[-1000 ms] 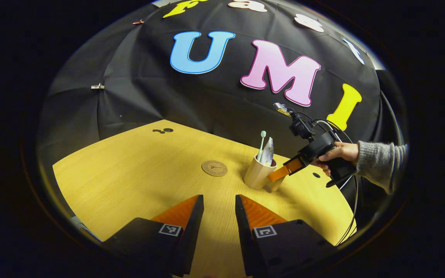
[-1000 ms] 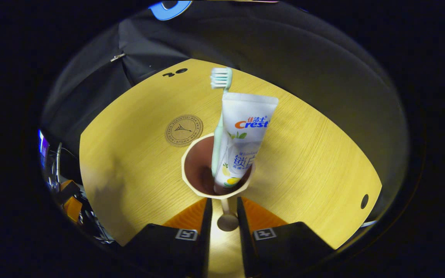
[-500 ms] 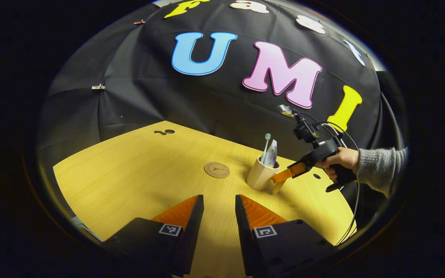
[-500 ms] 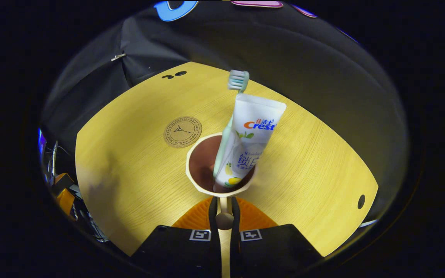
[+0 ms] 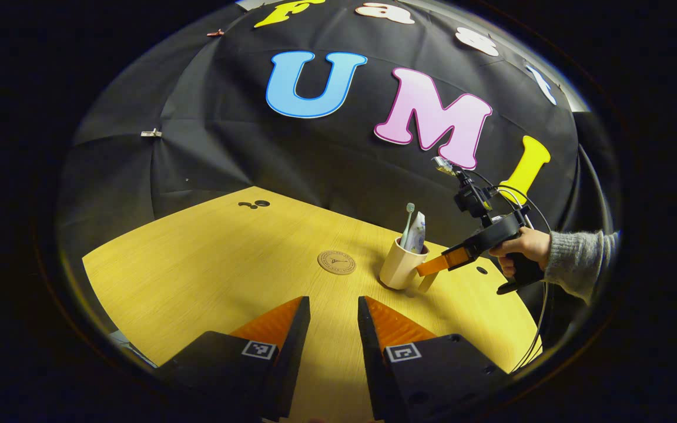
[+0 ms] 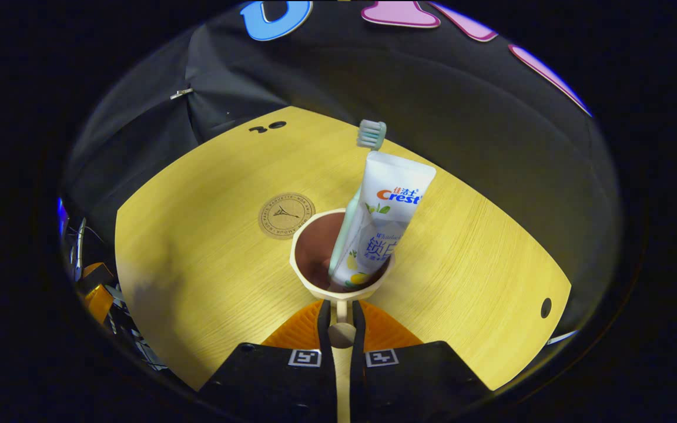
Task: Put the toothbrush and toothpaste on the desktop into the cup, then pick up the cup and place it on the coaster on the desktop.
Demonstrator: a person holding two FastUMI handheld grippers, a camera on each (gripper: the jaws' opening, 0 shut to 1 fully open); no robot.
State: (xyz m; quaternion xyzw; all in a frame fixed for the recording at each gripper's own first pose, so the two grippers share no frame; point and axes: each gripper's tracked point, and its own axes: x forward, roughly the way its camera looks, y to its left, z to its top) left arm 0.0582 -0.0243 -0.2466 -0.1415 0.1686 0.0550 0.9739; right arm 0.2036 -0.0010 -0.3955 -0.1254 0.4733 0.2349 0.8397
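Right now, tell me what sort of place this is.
Probably a staged recording booth, not a real bathroom: black cloth hangs as the wall behind a bare wooden table, and a person's hand works a gripper clamped on the handle of a cup.

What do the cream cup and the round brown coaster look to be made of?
Cream cup with a handle: probably ceramic or hard plastic, since its matte wall has a thick, smooth rim. Round brown coaster: probably cork or wood, being thin, flat and dull, with a stamped dark ring and emblem.
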